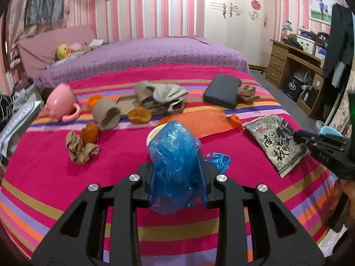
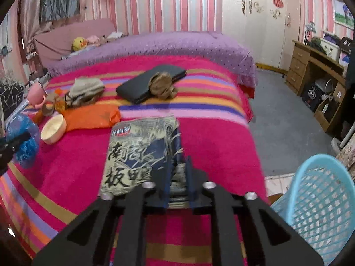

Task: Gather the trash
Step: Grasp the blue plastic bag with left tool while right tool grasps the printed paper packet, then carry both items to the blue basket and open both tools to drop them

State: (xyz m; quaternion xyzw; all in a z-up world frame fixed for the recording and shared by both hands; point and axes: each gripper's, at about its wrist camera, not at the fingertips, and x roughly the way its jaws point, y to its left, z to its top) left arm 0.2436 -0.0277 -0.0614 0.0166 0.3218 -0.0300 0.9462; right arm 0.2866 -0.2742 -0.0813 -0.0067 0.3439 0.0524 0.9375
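My left gripper (image 1: pixel 177 164) is shut on a crumpled blue plastic bag (image 1: pixel 175 155) and holds it above the striped bedspread (image 1: pixel 55 177); the bag also shows at the left edge of the right wrist view (image 2: pixel 24 141). My right gripper (image 2: pixel 178 164) is shut on the near edge of a printed snack packet (image 2: pixel 137 150) lying flat on the bed; the packet shows at the right in the left wrist view (image 1: pixel 275 141). Crumpled brown paper (image 1: pixel 78 147), orange wrappers (image 1: pixel 138 115), an orange plastic bag (image 1: pixel 204 122) and another brown wad (image 1: pixel 246 94) lie scattered on the bed.
A light blue mesh basket (image 2: pixel 315 195) stands on the floor at the bed's right front corner. A pink mug (image 1: pixel 61 103), a tipped paper cup (image 1: pixel 106 114), a cream bowl (image 2: pixel 53 129), a grey cloth (image 1: pixel 159 94) and a dark case (image 1: pixel 221 90) are on the bed. A wooden desk (image 2: pixel 315 66) is far right.
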